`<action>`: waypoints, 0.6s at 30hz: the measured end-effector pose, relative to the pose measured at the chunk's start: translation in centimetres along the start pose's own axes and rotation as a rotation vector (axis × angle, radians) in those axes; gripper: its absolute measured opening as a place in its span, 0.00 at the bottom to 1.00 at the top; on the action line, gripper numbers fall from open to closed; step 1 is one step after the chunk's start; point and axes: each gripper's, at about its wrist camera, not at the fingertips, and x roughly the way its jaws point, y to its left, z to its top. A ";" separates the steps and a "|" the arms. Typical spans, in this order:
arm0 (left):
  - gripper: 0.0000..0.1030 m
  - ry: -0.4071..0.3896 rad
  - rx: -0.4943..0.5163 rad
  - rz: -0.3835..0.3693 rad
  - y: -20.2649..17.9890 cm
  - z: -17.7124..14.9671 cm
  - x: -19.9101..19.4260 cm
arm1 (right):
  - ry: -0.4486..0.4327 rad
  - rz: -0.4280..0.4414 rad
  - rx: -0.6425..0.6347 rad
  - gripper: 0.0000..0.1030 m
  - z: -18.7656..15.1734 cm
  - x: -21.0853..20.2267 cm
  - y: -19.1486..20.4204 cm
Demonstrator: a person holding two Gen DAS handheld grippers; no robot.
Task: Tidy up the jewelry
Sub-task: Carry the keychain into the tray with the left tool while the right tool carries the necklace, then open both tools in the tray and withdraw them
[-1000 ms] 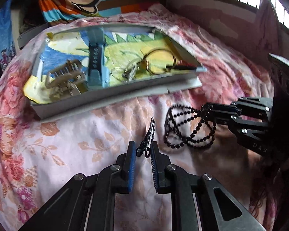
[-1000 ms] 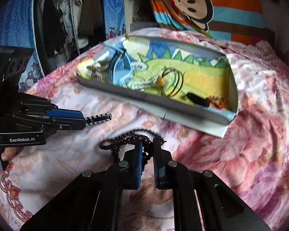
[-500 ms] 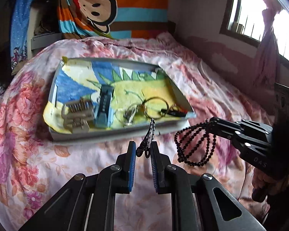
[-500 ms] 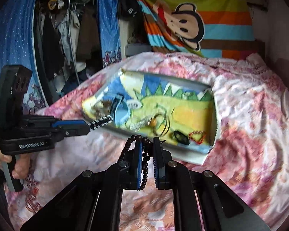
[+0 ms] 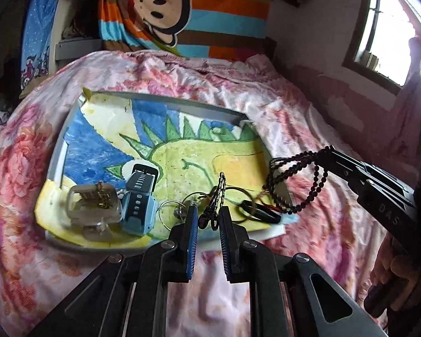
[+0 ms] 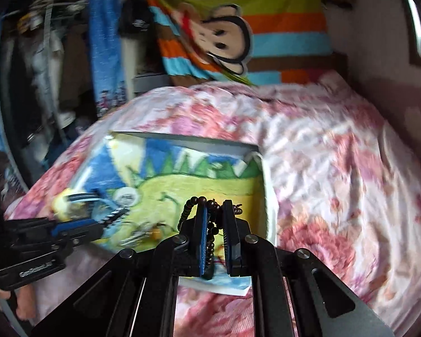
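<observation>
I have the short metal chain (image 5: 217,196) pinched at its lower end in my left gripper (image 5: 206,221), the jaws nearly together on it, so the rest of it stands up stiffly above the near edge of the tray (image 5: 56,157). My right gripper (image 6: 213,221) is likewise almost closed, clamped on the dark bead necklace (image 6: 207,224). I judge that both pieces are held high so they can travel over the tray wall and be set down inside without dragging on the floral bedspread (image 5: 308,118).

The left wrist view gives me the layout. On the dinosaur-print lining sit a clear plastic case (image 5: 91,207) at the near left, a blue watch (image 5: 139,196) just right of it, then thin metal rings (image 5: 171,210) and a dark band with red cord (image 5: 262,213) toward the near right corner. It also shows what my right camera cannot: the necklace's loops hanging free from the right gripper's tips, dangling over the tray's right edge. The far half of the lining is bare, so I judge that is where there is room.

The right wrist view is motion-blurred and the tray contents smear together, but it shows the beads running between its own pads and draping over both fingers, and the left gripper from the side, at the near left of the tray, chain poking out ahead of its tips.
</observation>
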 end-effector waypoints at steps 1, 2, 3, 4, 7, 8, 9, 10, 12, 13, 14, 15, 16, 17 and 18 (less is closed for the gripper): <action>0.14 0.007 0.000 0.015 0.1 0.1 0.9 | 0.016 0.001 0.032 0.09 -0.5 1.2 -0.8; 0.14 0.011 0.003 0.027 0.0 0.1 1.5 | 0.026 0.003 0.046 0.09 -0.9 1.9 -1.2; 0.14 0.016 0.006 0.037 0.0 0.1 2.1 | 0.039 0.004 0.061 0.09 -1.5 2.7 -1.6; 0.14 0.021 0.011 0.048 0.0 0.2 2.7 | 0.050 0.002 0.070 0.09 -2.1 3.4 -2.0; 0.14 0.027 0.029 0.067 -0.3 0.2 4.2 | 0.055 0.010 0.090 0.09 -3.6 4.3 -2.8; 0.14 0.028 0.033 0.073 -0.4 0.2 4.5 | 0.054 0.013 0.093 0.09 -3.9 4.3 -2.9; 0.14 0.031 0.036 0.077 -0.4 0.2 4.8 | 0.056 0.019 0.092 0.09 -4.3 4.4 -3.0; 0.14 0.039 0.038 0.083 -0.5 0.1 5.2 | 0.060 0.024 0.088 0.10 -4.5 4.5 -3.1; 0.14 0.051 0.036 0.089 -0.5 0.0 5.6 | 0.066 0.025 0.079 0.10 -4.7 4.6 -3.4; 0.14 0.056 0.031 0.094 -0.5 0.0 5.9 | 0.069 0.022 0.071 0.12 -4.9 4.6 -3.5; 0.14 0.058 0.027 0.099 -0.5 -0.1 6.0 | 0.074 0.020 0.067 0.18 -5.0 4.6 -3.7; 0.14 0.056 0.020 0.101 -0.5 -0.1 6.0 | 0.079 0.017 0.066 0.30 -5.3 4.7 -3.9; 0.14 0.054 0.013 0.102 -0.5 -0.2 6.1 | 0.080 0.018 0.072 0.35 -5.4 4.7 -4.1; 0.14 0.059 0.009 0.103 -0.5 -0.1 6.1 | 0.079 0.022 0.082 0.40 -5.5 4.6 -4.4; 0.14 0.064 0.006 0.103 -0.5 -0.1 6.2 | 0.081 0.026 0.093 0.40 -5.6 4.6 -4.7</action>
